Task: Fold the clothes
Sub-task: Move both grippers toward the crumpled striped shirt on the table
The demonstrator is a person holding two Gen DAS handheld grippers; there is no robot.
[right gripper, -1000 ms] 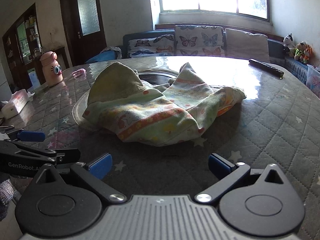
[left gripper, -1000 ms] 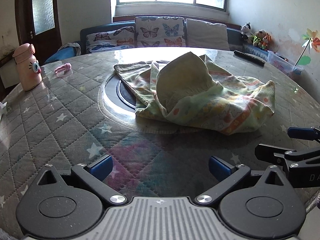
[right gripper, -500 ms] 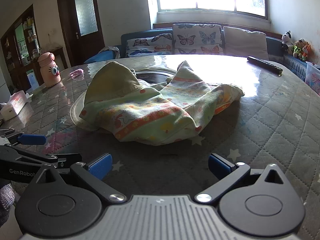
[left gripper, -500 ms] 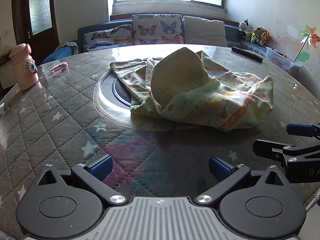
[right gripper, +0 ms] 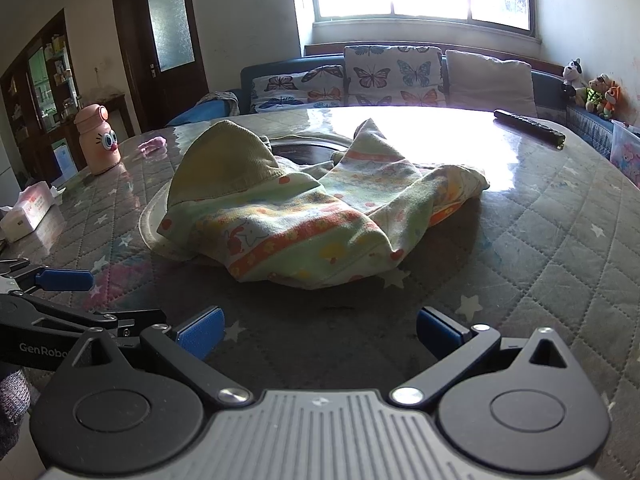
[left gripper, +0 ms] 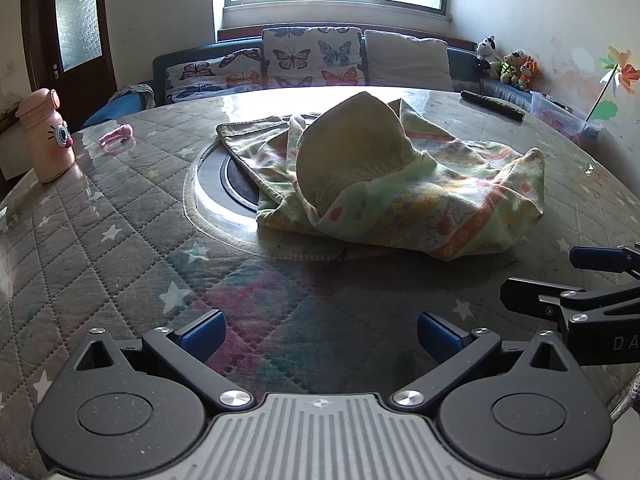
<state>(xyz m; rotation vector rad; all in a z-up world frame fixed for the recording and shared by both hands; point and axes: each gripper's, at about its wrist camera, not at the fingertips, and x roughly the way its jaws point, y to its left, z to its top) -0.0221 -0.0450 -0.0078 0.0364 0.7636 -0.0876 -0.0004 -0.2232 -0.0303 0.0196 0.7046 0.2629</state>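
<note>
Nothing is folded yet, as I judge it. The garment [left gripper: 384,184] lies in a crumpled heap near the middle of the table [left gripper: 100,216], partly over the dark round inset [left gripper: 236,184] there. Its olive hood [left gripper: 352,148] stands up in a dome, and the printed body, pale green with an orange band, is bunched and doubled over itself on the side toward my right. No edge is laid flat and no sleeve is set out that I can pick out. So the whole job is left: spread it, flatten the hood, then make the folds.

My left gripper [left gripper: 318,330] hangs low over the table, short of the cloth, jaws wide apart and holding nothing. My right gripper [right gripper: 318,328] is the same: jaws spread wide, empty, with bare quilted cover between its pads and the near hem. The two sit side by side, each showing at the edge of the other's view.

Writing: the side of my left gripper reads "GenRobo", cut off there. My right one shows "DA", the rest out of frame. The tissue pack [right gripper: 28,210] at the table's left edge has red print too small to read.
</note>
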